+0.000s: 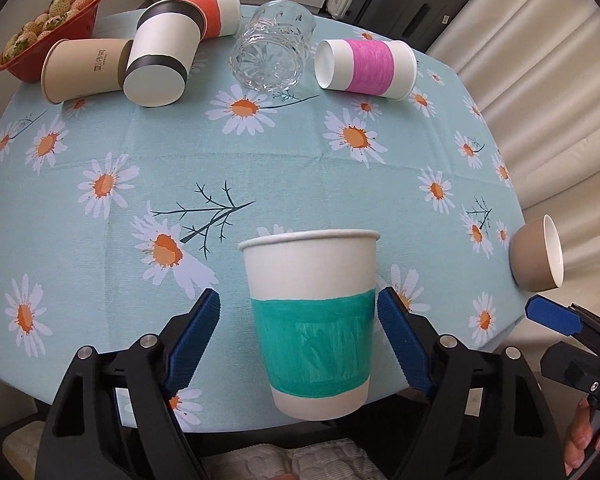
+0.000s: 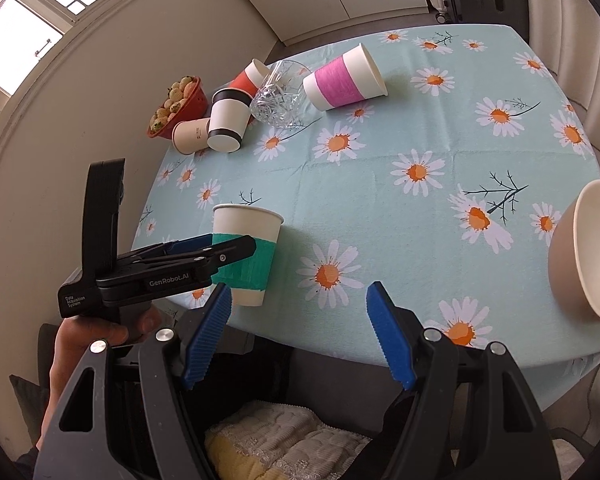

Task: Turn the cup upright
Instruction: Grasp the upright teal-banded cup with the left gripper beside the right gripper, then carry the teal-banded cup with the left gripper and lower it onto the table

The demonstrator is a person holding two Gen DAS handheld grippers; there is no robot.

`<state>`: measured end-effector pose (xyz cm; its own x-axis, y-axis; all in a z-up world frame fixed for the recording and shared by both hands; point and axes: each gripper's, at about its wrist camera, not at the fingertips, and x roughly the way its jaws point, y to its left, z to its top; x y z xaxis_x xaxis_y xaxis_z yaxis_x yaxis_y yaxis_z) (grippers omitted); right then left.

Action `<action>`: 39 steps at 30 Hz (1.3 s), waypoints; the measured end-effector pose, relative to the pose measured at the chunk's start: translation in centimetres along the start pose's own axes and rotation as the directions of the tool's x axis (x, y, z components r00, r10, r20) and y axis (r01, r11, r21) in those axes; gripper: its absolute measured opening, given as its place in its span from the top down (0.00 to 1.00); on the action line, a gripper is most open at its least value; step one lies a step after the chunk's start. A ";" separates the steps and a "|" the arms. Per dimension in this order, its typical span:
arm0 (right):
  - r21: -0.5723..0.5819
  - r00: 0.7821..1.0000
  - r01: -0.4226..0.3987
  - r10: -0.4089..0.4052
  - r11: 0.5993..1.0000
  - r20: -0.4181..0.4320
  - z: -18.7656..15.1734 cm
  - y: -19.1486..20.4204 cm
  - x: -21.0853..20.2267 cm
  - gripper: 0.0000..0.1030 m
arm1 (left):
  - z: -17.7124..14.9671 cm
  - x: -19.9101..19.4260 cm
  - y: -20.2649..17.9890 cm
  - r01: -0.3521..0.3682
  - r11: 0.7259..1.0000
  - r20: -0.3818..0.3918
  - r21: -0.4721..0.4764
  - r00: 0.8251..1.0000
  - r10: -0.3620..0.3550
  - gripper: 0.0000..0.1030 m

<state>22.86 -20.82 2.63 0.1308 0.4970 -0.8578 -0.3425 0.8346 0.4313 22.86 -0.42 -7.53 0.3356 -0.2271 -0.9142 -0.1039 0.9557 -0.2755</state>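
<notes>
Green-banded cup (image 1: 312, 328): upright near the table's front edge, lower centre of the left wrist view, rim up.
Left gripper (image 1: 299, 338): jaws spread wide either side of the cup; right pad just beside the green band, left pad apart.
Right gripper (image 2: 299, 338): jaws wide, holding nothing, at the lower centre of its view.
Tablecloth (image 1: 300, 160): pale blue with daisies.
Pink-banded cup (image 1: 366, 68): on its side, upper right.
Glass tumbler (image 1: 272, 54): lying tipped, upper centre.
Beige bowl (image 2: 586, 250): tilted on its side, right edge.

The left gripper (image 2: 236, 246) covers part of the green cup's (image 2: 247, 254) band (its far finger hidden behind the cup); the bowl (image 2: 580, 248), right of it, is cut off.
</notes>
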 end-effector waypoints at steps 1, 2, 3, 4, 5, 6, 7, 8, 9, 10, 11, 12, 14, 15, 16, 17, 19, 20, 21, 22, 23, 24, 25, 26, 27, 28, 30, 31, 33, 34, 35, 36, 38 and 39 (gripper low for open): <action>-0.002 1.000 -0.004 0.004 1.000 -0.001 -0.1 0.0 0.0 0.32 | 0.0 0.2 0.0 0.003 1.000 -0.004 -0.006 1.000 -0.003 0.25; -0.004 1.000 -0.006 0.006 1.000 -0.002 -0.2 0.0 0.1 0.32 | 0.0 0.4 0.0 0.004 1.000 -0.008 -0.010 1.000 -0.004 0.27; -0.005 1.000 -0.006 0.006 1.000 -0.003 -0.2 -0.1 0.1 0.32 | -0.1 0.6 0.0 0.003 1.000 -0.012 -0.011 1.000 -0.003 0.31; -0.004 1.000 -0.005 0.005 1.000 -0.004 -0.2 -0.2 0.2 0.32 | -0.2 0.8 -0.1 0.001 1.000 -0.014 -0.012 1.000 -0.001 0.34; -0.002 1.000 -0.005 0.005 1.000 -0.006 -0.2 -0.2 0.3 0.32 | -0.3 0.8 -0.1 0.002 1.000 -0.014 -0.018 1.000 -0.002 0.37; -0.001 1.000 -0.003 0.003 1.000 -0.008 -0.2 -0.3 0.3 0.32 | -0.4 0.8 0.0 0.005 1.000 -0.009 -0.022 1.000 -0.005 0.37; 0.000 1.000 -0.001 0.001 1.000 -0.008 -0.3 -0.4 0.3 0.32 | -0.5 0.7 0.0 0.008 1.000 -0.007 -0.025 1.000 -0.008 0.37; 0.002 1.000 0.000 0.000 1.000 -0.009 -0.3 -0.5 0.3 0.32 | -0.5 0.7 0.0 0.013 1.000 -0.004 -0.028 1.000 -0.013 0.37; 0.004 1.000 0.000 0.000 1.000 -0.009 -0.4 -0.5 0.3 0.32 | -0.6 0.7 0.0 0.016 0.999 -0.002 -0.031 1.000 -0.016 0.38; 0.004 1.000 0.002 -0.002 1.000 -0.009 -0.4 -0.5 0.2 0.32 | -0.6 0.6 0.1 0.018 0.999 0.001 -0.033 1.000 -0.018 0.38; 0.004 1.000 0.003 -0.003 1.000 -0.008 -0.4 -0.4 0.2 0.32 | -0.7 0.6 0.0 0.022 0.999 0.005 -0.035 1.000 -0.022 0.38; 0.005 1.000 0.002 -0.002 1.000 -0.007 -0.5 -0.4 0.2 0.32 | -0.7 0.6 0.0 0.029 0.999 0.008 -0.036 1.000 -0.028 0.38; 0.007 1.000 0.003 -0.003 1.000 -0.008 -0.6 -0.4 0.2 0.32 | -0.8 0.4 -0.2 0.038 0.999 0.018 -0.039 0.999 -0.037 0.38; 0.008 1.000 0.004 -0.004 1.000 -0.009 -0.6 -0.4 0.3 0.32 | -0.9 0.2 -0.3 0.040 0.998 0.025 -0.038 0.999 -0.039 0.38; 0.010 1.000 0.005 -0.005 1.000 -0.010 -0.6 -0.4 0.3 0.32 | -1.0 0.0 -0.4 0.041 0.999 0.036 -0.035 0.999 -0.040 0.38; 0.010 1.000 0.005 -0.005 1.000 -0.010 -0.7 -0.4 0.3 0.32 | -1.2 -0.3 -0.5 0.039 0.999 0.047 -0.031 0.998 -0.038 0.38; 0.006 1.000 0.006 -0.006 1.000 -0.008 -0.7 -0.2 0.2 0.32 | -1.5 -1.0 -0.6 0.028 0.999 0.075 -0.022 0.997 -0.027 0.38; 0.005 1.000 0.005 -0.005 1.000 -0.006 -0.7 -0.1 0.2 0.32 | -1.6 -1.4 -0.6 0.029 0.999 0.092 -0.018 0.995 -0.027 0.39; 0.005 1.000 0.003 -0.003 1.000 -0.003 -0.8 0.0 0.2 0.32 | -1.8 -1.9 -0.7 0.030 0.999 0.109 -0.015 0.994 -0.028 0.39; 0.003 1.000 0.002 -0.002 1.000 -0.001 -0.8 0.1 0.2 0.32 | -2.0 -2.3 -0.8 0.026 1.000 0.125 -0.012 0.992 -0.024 0.39; 0.001 1.000 0.003 -0.003 1.000 0.002 -0.8 0.1 0.2 0.32 | -2.2 -2.7 -0.9 0.023 1.000 0.144 -0.009 0.989 -0.022 0.39; 0.001 1.000 0.002 -0.002 1.000 0.006 -0.7 0.2 0.2 0.32 | -2.4 -3.1 -0.9 0.023 1.000 0.164 -0.004 0.986 -0.022 0.39; 0.000 1.000 0.000 0.000 1.000 0.010 -0.7 0.2 0.2 0.32 | -2.7 -3.6 -1.1 0.016 1.000 0.182 0.003 0.983 -0.016 0.39; -0.001 1.000 -0.002 0.002 1.000 0.012 -0.7 0.3 0.2 0.32 | -2.9 -4.0 -1.2 0.004 1.000 0.201 0.010 0.980 -0.006 0.39; -0.002 1.000 -0.003 0.003 1.000 0.016 -0.7 0.4 0.2 0.32 | -3.2 -4.4 -1.4 -0.003 1.000 0.221 0.017 0.975 -0.001 0.39; -0.004 1.000 -0.003 0.003 1.000 0.020 -0.7 0.5 0.3 0.32 | -3.5 -4.8 -1.5 -0.008 1.000 0.244 0.022 0.970 0.002 0.39; -0.011 1.000 0.001 -0.001 1.000 0.030 -0.6 0.6 0.3 0.32 | -4.0 -5.6 -1.8 -0.027 0.999 0.296 0.035 0.955 0.016 0.39; -0.016 0.999 0.003 -0.003 1.000 0.035 -0.6 0.7 0.3 0.32 | -4.4 -6.1 -2.0 -0.034 0.999 0.323 0.041 0.946 0.019 0.39; -0.024 0.999 0.005 -0.004 1.000 0.045 -0.5 0.7 0.3 0.32 | -4.9 -6.8 -2.2 -0.047 0.998 0.375 0.049 0.927 0.025 0.39; -0.025 0.999 0.005 -0.003 1.000 0.050 -0.5 0.7 0.3 0.32 | -5.1 -7.1 -2.2 -0.050 0.997 0.400 0.051 0.916 0.026 0.39; -0.025 0.998 0.004 -0.002 1.000 0.055 -0.5 0.6 0.2 0.32 | -5.4 -7.5 -2.3 -0.054 0.997 0.425 0.054 0.905 0.026 0.39; -0.025 0.998 0.002 -0.001 1.000 0.060 -0.4 0.6 0.2 0.32 | -5.6 -7.7 -2.3 -0.057 0.997 0.449 0.056 0.893 0.026 0.39; -0.024 0.998 -0.002 0.003 1.000 0.068 -0.4 0.5 0.1 0.32 | -6.1 -8.2 -2.4 -0.062 0.996 0.496 0.063 0.868 0.023 0.39; -0.023 0.997 -0.002 0.004 1.000 0.073 -0.3 0.4 0.0 0.32 | -6.4 -8.3 -2.4 -0.065 0.996 0.518 0.067 0.855 0.021 0.39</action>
<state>22.43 -20.53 2.69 0.1968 0.5158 -0.8338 -0.3645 0.8279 0.4262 14.36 -2.06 -1.16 0.7695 -0.0771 -0.6340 -0.0627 0.9788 -0.1951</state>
